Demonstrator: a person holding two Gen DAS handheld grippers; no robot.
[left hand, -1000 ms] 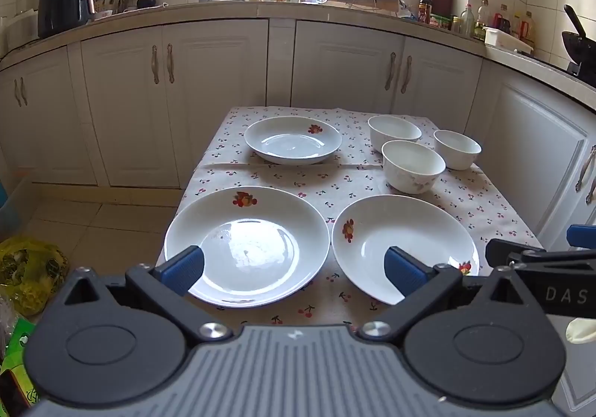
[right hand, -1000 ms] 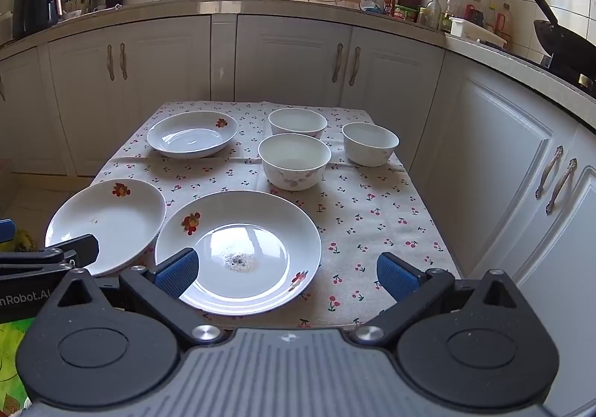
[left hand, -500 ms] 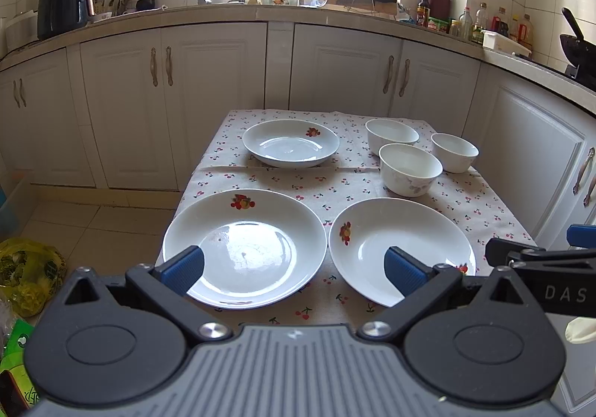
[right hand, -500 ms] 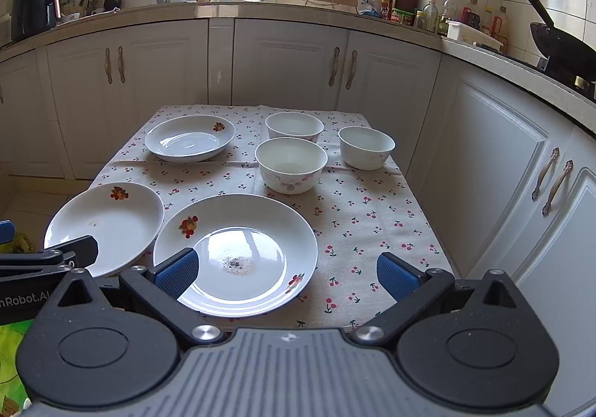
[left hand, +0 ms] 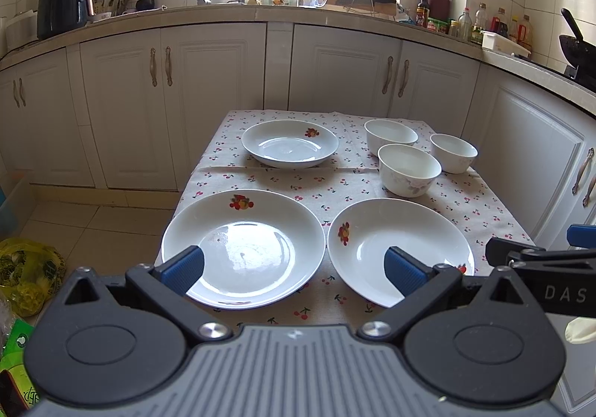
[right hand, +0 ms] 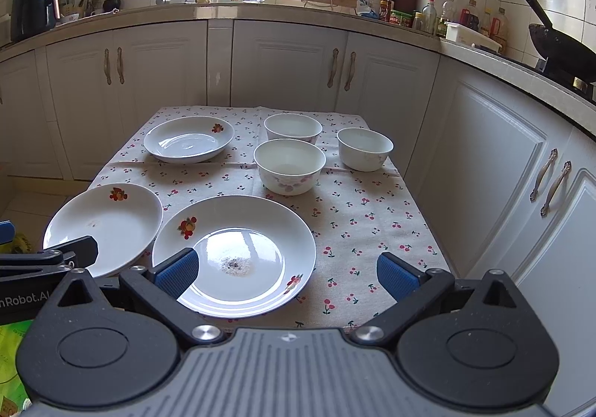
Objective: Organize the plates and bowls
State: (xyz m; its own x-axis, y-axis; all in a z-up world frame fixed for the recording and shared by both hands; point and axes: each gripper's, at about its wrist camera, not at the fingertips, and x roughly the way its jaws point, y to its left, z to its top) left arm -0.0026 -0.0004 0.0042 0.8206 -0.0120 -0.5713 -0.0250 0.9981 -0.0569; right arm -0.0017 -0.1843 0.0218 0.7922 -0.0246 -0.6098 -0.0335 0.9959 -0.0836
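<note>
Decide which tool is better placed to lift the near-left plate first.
Left. The left tool hangs open right over the near-left plate, while the right tool faces the near-right plate beside it.

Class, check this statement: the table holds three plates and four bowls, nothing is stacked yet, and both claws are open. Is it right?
One detail is wrong: there are three bowls, not four, as the right wrist view shows. The rest holds: three plates on the table, nothing stacked, left claw and right claw open.
</note>
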